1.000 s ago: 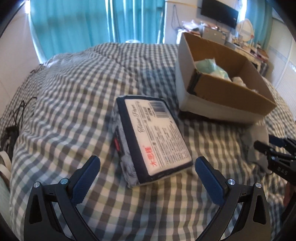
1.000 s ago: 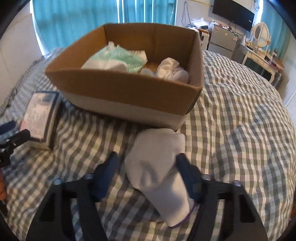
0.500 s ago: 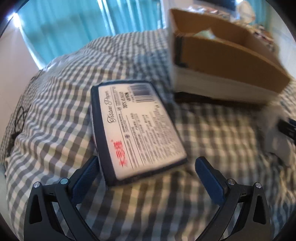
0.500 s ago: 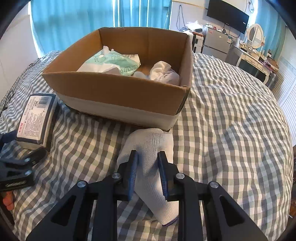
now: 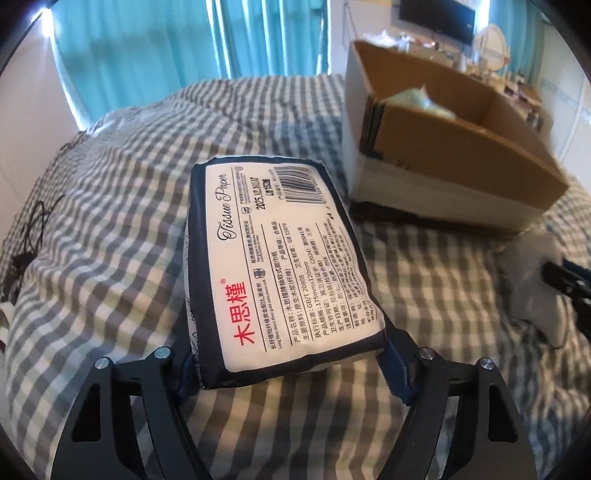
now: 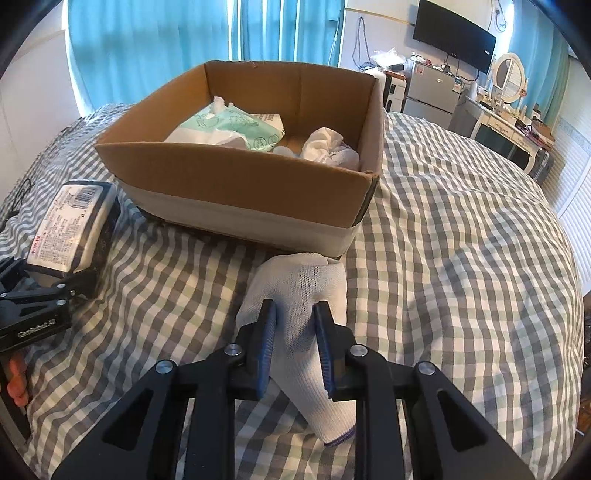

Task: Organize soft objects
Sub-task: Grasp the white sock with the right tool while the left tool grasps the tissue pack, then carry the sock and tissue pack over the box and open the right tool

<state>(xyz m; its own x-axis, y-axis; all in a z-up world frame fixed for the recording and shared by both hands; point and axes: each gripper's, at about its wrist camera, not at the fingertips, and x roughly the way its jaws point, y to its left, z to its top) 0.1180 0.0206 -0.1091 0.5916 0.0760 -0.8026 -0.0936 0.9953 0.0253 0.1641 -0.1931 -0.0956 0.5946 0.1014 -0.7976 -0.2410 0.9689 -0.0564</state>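
Observation:
My left gripper (image 5: 291,363) is shut on the near end of a navy and white tissue pack (image 5: 280,258), which also shows at the left of the right wrist view (image 6: 70,229). My right gripper (image 6: 295,325) is shut on a white sock (image 6: 303,295) lying on the checked bedspread just in front of an open cardboard box (image 6: 240,184). The box holds a green and white pack (image 6: 229,127) and crumpled white cloth (image 6: 328,146). The box (image 5: 461,170) and sock (image 5: 532,273) appear at the right of the left wrist view.
The grey and white checked bedspread (image 6: 461,258) covers the bed. Teal curtains (image 6: 166,48) hang behind. A dresser, mirror and TV (image 6: 454,33) stand at the far right. Black cables (image 5: 33,229) lie at the bed's left edge.
My left gripper moved forward and shut on the tissue pack's near end. My right gripper shut on the white sock and holds it pinched.

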